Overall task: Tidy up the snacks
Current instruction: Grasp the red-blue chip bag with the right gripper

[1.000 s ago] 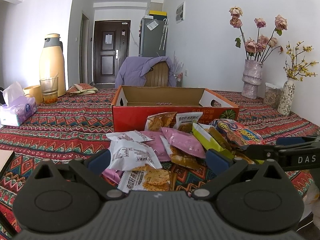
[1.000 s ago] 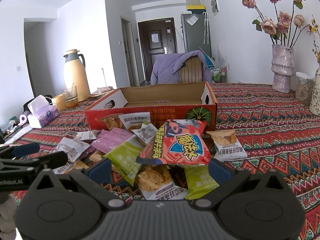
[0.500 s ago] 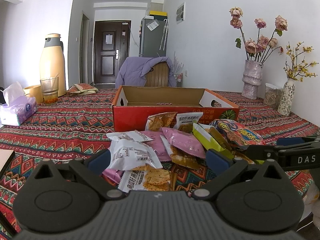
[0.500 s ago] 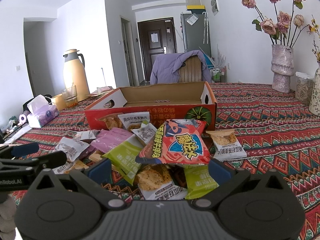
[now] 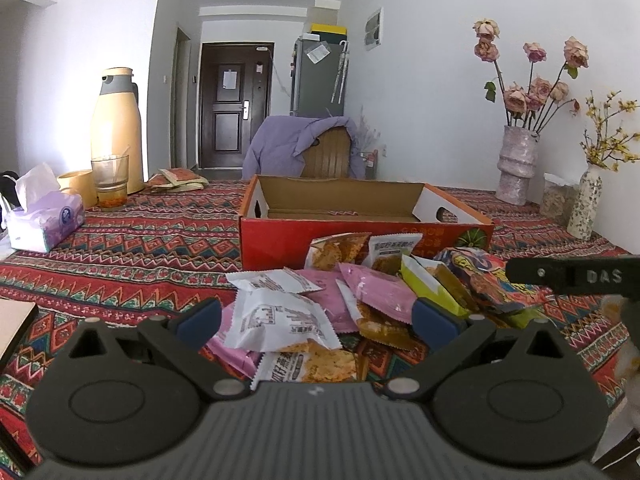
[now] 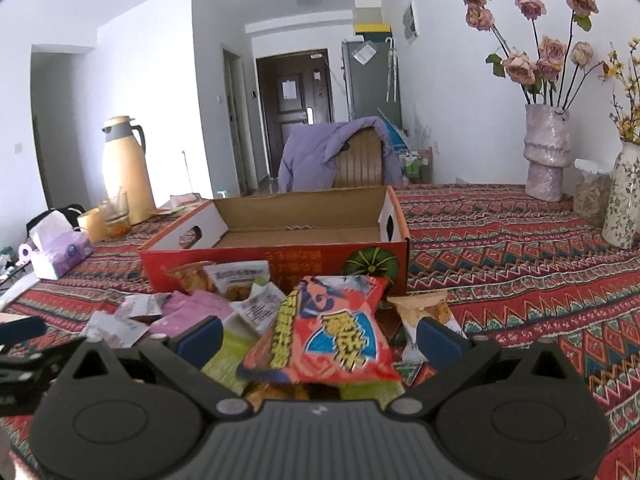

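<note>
Red chip bag [image 6: 328, 336] hides packets beneath.

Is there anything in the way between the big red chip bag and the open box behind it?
Nothing visible blocks it. The red chip bag sits between the open fingers of the right gripper, and the red cardboard box stands right behind the pile, its top open; only its low front wall must be cleared.

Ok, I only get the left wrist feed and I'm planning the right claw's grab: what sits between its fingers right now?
Observer: A large red-and-blue foil snack bag lies between the fingers of the open right claw.
Operator: Anything beyond the bag's right side?
Observer: A small orange-and-white cracker packet, flat on the patterned tablecloth.
Operator: Is the red cardboard box filled?
Observer: No, its brown floor shows bare.
</note>
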{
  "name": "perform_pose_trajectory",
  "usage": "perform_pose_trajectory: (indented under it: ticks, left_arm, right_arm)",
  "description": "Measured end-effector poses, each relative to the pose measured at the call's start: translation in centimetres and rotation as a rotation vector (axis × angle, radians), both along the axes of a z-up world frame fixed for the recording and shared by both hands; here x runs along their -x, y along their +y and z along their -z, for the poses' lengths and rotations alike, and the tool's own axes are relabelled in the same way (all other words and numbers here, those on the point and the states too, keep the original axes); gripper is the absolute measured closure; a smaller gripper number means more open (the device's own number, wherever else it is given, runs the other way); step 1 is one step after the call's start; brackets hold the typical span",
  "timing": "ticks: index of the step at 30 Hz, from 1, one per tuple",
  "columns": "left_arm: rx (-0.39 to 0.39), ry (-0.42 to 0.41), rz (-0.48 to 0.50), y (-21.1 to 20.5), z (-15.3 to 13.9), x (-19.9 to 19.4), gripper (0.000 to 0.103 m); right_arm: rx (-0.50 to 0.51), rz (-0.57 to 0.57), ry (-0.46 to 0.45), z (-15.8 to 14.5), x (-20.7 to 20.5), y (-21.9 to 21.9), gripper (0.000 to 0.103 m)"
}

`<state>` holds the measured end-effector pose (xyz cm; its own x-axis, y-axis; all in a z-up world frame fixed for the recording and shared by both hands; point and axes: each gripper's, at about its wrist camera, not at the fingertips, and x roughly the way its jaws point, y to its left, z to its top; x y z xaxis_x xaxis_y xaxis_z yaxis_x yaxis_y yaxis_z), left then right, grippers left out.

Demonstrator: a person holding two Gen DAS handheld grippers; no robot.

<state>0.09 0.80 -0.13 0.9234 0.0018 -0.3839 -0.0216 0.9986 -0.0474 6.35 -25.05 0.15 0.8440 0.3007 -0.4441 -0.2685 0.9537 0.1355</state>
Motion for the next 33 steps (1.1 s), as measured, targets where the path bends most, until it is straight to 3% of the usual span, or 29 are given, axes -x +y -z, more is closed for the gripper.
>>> perform_pose_trajectory:
  ticks: [10,13,21,25,33]
  left_arm:
    - [0.004,0.010,-0.048,1.1,0.0,-0.4,0.000]
    - [0.004,0.015,-0.056,1.3,0.1,-0.5,0.000]
    - [0.003,0.033,-0.065,1.6,0.3,-0.7,0.000]
    - [-0.010,0.034,-0.072,1.5,0.5,-0.8,0.000]
    - [-0.087,0.071,-0.092,0.6,1.0,-2.2,0.000]
  right_arm:
    - [0.015,0.022,0.105,0.5,-5.7,1.3,0.009]
    - [0.033,0.031,0.130,1.1,-6.8,1.9,0.019]
    - [0.062,0.046,0.187,2.4,-8.1,2.6,0.024]
    - [0.066,0.017,0.188,2.4,-7.8,2.2,0.039]
    - [0.034,0.018,0.108,1.7,-5.5,1.3,0.042]
